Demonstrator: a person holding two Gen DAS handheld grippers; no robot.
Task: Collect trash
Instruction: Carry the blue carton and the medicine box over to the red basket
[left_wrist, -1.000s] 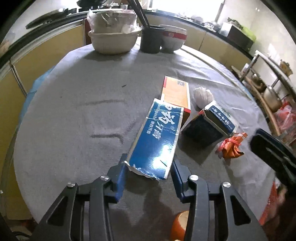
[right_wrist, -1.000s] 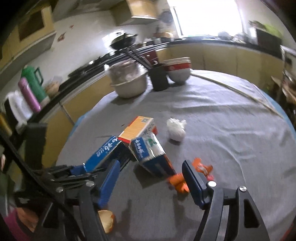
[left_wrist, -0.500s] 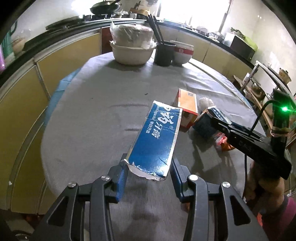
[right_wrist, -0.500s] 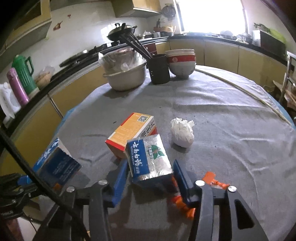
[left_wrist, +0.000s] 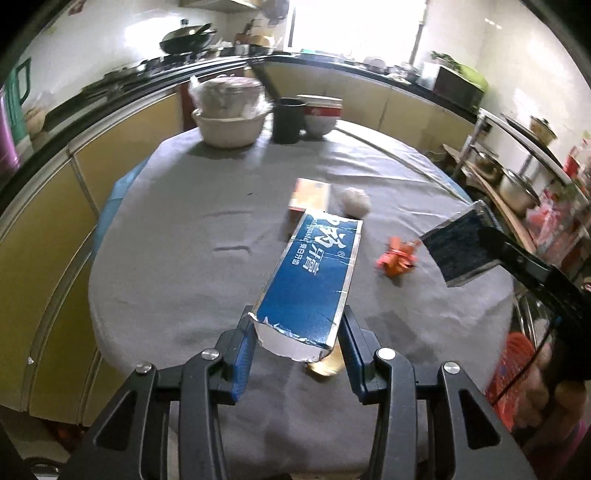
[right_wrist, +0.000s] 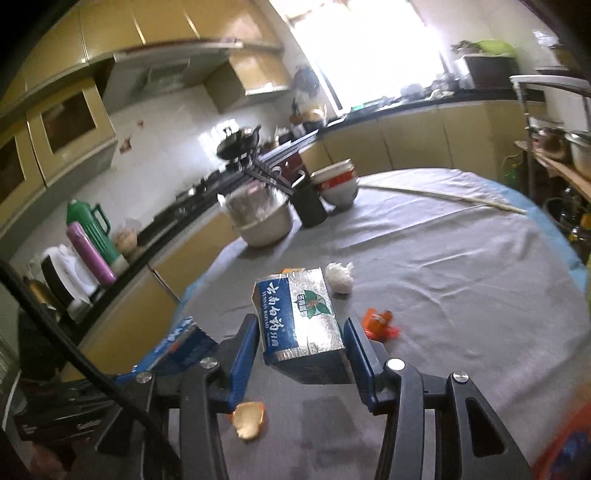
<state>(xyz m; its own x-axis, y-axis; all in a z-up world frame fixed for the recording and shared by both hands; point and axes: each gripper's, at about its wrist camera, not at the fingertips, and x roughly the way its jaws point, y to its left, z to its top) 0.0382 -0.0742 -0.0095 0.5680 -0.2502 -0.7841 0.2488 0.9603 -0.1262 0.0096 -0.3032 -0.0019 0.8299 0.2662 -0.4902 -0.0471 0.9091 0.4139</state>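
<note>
Kitchen table (left_wrist: 184, 258) below, we are lifting 2 boxes: left tongs (left_wrist: 297, 341) gripping the long toothpaste box (left_wrist: 314, 273), right tongs (right_wrist: 301, 349) clamping the short toothpaste box (right_wrist: 301, 321); we are keeping both squeezes steady toward disposal.

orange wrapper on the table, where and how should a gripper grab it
Take the orange wrapper at its pinched middle, where it looks tied and narrowest, coming straight down from above. It lies low and crumpled on the cloth, clear of the tissue ball, so the fingers can straddle it.

Both wrist views overlook one table (left_wrist: 177, 229) closely.
</note>
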